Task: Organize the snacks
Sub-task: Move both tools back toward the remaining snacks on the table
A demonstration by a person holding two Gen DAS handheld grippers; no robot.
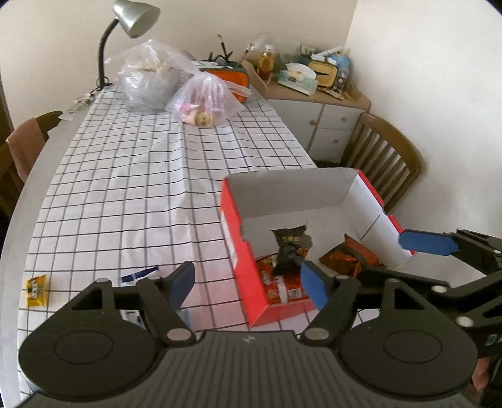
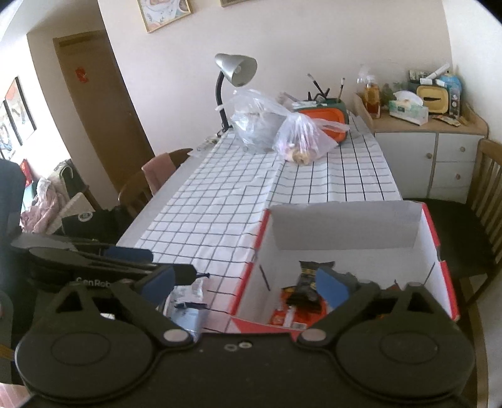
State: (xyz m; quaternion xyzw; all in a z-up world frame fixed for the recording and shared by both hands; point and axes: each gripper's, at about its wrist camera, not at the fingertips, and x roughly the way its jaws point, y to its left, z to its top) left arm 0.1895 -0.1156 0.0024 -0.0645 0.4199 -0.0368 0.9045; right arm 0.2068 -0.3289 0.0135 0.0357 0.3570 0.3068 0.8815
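Note:
A red cardboard box (image 1: pixel 248 266) with white inside walls stands on the checked tablecloth (image 1: pixel 141 188). It holds a black snack bag (image 1: pixel 290 248), an orange bag (image 1: pixel 348 257) and a red packet (image 1: pixel 282 287). My left gripper (image 1: pixel 248 279) is open and empty, hovering over the box's near left wall. A yellow snack packet (image 1: pixel 37 289) and a blue-white wrapper (image 1: pixel 138 274) lie on the cloth at left. My right gripper (image 2: pixel 248 282) is open and empty over the box (image 2: pixel 439 251); a silver-blue packet (image 2: pixel 186 306) lies under its left finger.
Two clear plastic bags (image 1: pixel 200 100) and an orange container (image 1: pixel 232 77) sit at the table's far end beside a grey desk lamp (image 1: pixel 131 18). A cluttered white cabinet (image 1: pixel 313 119) and a wooden chair (image 1: pixel 386 153) stand to the right.

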